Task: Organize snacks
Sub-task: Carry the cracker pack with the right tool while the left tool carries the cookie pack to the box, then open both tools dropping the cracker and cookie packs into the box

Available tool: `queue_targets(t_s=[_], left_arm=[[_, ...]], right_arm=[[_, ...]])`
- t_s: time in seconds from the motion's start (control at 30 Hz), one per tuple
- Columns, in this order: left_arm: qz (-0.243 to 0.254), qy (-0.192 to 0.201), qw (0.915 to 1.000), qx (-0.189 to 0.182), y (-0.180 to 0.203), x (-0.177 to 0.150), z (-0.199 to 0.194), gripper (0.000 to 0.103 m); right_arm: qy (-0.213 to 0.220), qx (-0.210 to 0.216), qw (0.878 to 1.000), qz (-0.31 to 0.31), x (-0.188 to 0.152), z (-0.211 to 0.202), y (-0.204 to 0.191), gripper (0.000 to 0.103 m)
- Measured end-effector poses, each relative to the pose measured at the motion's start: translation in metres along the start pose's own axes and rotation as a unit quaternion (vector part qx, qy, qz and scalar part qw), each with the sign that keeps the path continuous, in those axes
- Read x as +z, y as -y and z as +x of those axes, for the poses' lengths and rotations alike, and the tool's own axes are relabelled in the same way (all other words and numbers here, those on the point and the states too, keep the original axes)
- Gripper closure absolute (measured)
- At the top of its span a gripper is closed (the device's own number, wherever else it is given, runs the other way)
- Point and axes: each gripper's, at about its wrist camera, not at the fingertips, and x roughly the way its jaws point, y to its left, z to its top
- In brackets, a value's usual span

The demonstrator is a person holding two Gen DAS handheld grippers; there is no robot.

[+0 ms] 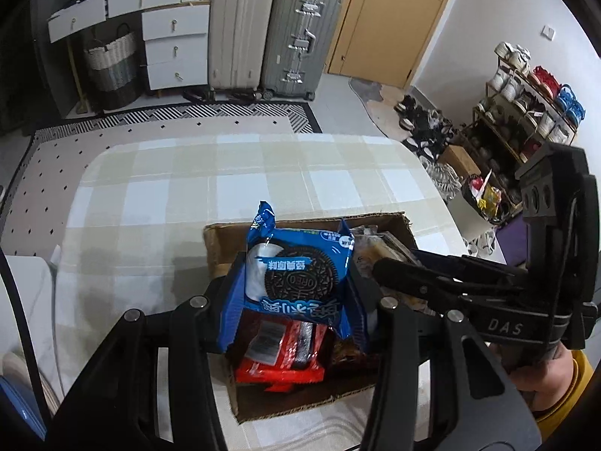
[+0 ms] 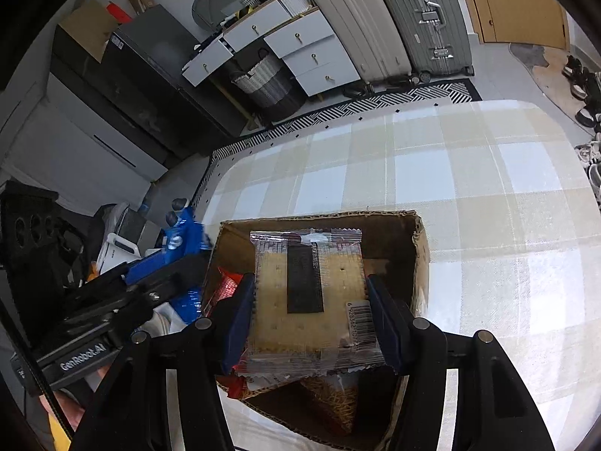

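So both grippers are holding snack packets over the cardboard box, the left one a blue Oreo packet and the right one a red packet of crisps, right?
Not quite. The right gripper holds a clear packet of square crackers, not a red one, as the right wrist view shows. The rest stands: the left gripper holds the blue Oreo packet, both over the brown cardboard box.

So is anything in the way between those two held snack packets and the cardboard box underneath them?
Nothing visible. The blue Oreo cookie packet in the left gripper and the clear cracker packet in the right gripper both hang directly over the open brown cardboard box, which already holds other snacks.
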Motion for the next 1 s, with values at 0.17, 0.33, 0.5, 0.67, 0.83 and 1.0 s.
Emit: queue_targets(t_s=[0.17,0.33,0.5,0.67,0.83,1.0], left_arm=[[-0.017,-0.025,0.9995,-0.012,-0.002,0.005,0.029,0.059],[-0.009,-0.034,0.9994,-0.005,-0.002,0.003,0.047,0.059],[-0.005,-0.05,0.9987,0.001,-0.001,-0.001,0.06,0.059],[-0.004,-0.068,0.9977,0.006,-0.005,-0.01,0.075,0.059],[0.007,-0.067,0.9977,0.011,-0.005,-0.012,0.078,0.059],[0.008,-0.068,0.9977,0.008,-0.005,-0.01,0.072,0.058]], right_arm=[[-0.019,0.0,1.0,0.012,0.002,0.009,0.008,0.045],[-0.02,-0.003,1.0,0.002,0.0,0.011,0.006,0.045],[-0.027,-0.007,1.0,-0.009,-0.003,0.013,0.003,0.045],[-0.031,-0.019,0.999,-0.021,-0.007,0.016,-0.002,0.045],[-0.023,-0.033,0.999,-0.037,-0.009,0.016,-0.007,0.045],[-0.004,-0.045,0.998,-0.052,-0.014,0.012,-0.011,0.044]])
